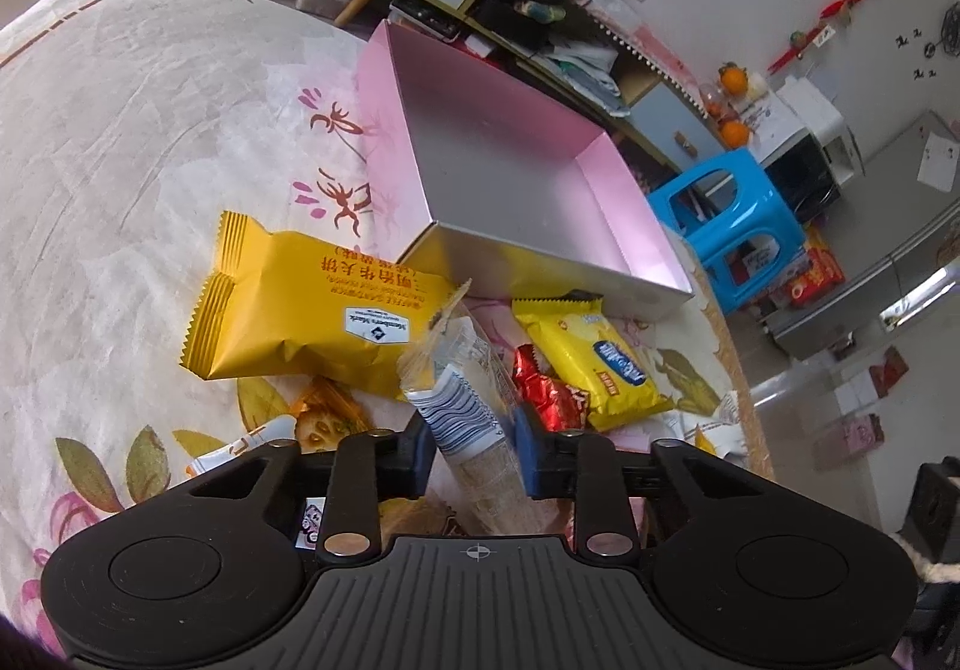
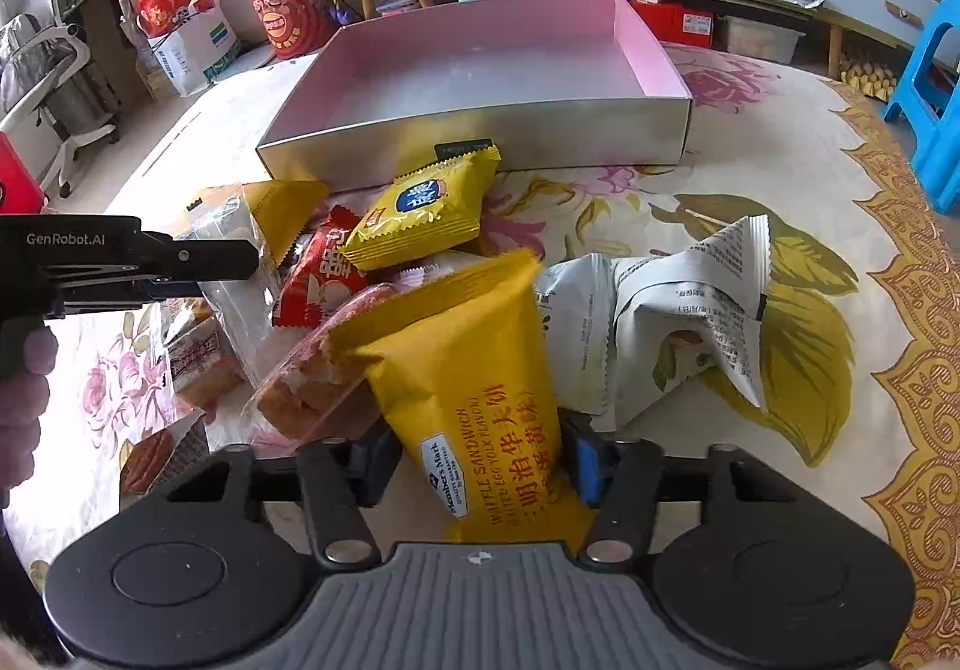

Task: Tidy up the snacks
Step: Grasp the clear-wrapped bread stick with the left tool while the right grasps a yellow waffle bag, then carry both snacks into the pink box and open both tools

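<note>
The left gripper (image 1: 471, 457) has its jaws clenched on a clear packet (image 1: 474, 418) with a blue-striped label, lifted above the pile; the right gripper (image 2: 480, 460) has its jaws clenched on a large yellow waffle packet (image 2: 474, 370), held upright; a second large yellow packet (image 1: 312, 304) lies flat on the flowered cloth (image 1: 120, 129) covering the bench, just beside the box (image 1: 510, 172); the box, pink inside and silver outside, sits open at the far side of the bench; a small yellow packet (image 2: 420, 214) leans against its near wall; a red wrapper (image 2: 318, 280) and two pale grey packets (image 2: 660, 322) lie among the pile.
</note>
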### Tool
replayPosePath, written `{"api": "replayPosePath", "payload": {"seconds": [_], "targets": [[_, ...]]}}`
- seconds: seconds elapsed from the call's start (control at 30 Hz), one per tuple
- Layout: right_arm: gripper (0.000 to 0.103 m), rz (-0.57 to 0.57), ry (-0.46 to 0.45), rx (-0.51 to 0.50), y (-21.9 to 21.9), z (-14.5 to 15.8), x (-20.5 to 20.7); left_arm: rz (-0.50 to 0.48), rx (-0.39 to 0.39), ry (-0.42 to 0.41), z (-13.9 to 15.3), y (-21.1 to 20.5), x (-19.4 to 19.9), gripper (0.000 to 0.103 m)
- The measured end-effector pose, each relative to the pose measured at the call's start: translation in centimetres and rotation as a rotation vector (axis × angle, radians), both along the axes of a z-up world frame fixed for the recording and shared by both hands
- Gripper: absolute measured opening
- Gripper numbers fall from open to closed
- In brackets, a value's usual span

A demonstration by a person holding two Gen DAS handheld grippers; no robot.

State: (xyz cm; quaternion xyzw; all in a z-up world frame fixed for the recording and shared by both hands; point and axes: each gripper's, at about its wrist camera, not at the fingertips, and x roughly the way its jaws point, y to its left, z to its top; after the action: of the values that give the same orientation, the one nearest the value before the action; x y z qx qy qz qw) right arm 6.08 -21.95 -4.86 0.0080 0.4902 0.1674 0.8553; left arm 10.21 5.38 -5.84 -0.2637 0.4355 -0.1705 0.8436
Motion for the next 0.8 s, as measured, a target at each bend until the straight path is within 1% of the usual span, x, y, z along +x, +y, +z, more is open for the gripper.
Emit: {"api": "replayPosePath", "payload": {"seconds": [0.03,0.13,0.37,0.53,0.67,0.7,0.8], "targets": [[0.036,0.001,0.001,0.001,-0.1,0.0,0.0,0.002,-0.007,-0.006,0.1,0.1,0.0,0.021],[0.034,-0.003,0.006,0.021,-0.3,0.1,0.1,0.005,-0.017,-0.024,0.5,0.3,-0.1,0.018],[0.033,-0.013,-0.034,0.063,-0.6,1.5,-0.3,0.003,-0.010,-0.058,2.0,0.5,-0.5,0.016],[0.033,-0.042,-0.063,0.098,-1.3,2.6,0.0,0.016,-0.023,-0.071,3.2,1.1,-0.7,0.015],[0.033,-0.085,-0.083,0.161,-2.3,4.2,0.8,0.041,-0.011,-0.097,5.1,1.6,-0.2,0.015],[0.033,-0.087,-0.089,0.163,-2.3,4.6,1.2,0.045,-0.008,-0.112,5.8,1.6,0.1,0.015],[0.033,-0.070,-0.138,0.126,-2.0,5.9,2.8,0.058,0.005,-0.170,7.8,1.7,1.5,0.015]]}}
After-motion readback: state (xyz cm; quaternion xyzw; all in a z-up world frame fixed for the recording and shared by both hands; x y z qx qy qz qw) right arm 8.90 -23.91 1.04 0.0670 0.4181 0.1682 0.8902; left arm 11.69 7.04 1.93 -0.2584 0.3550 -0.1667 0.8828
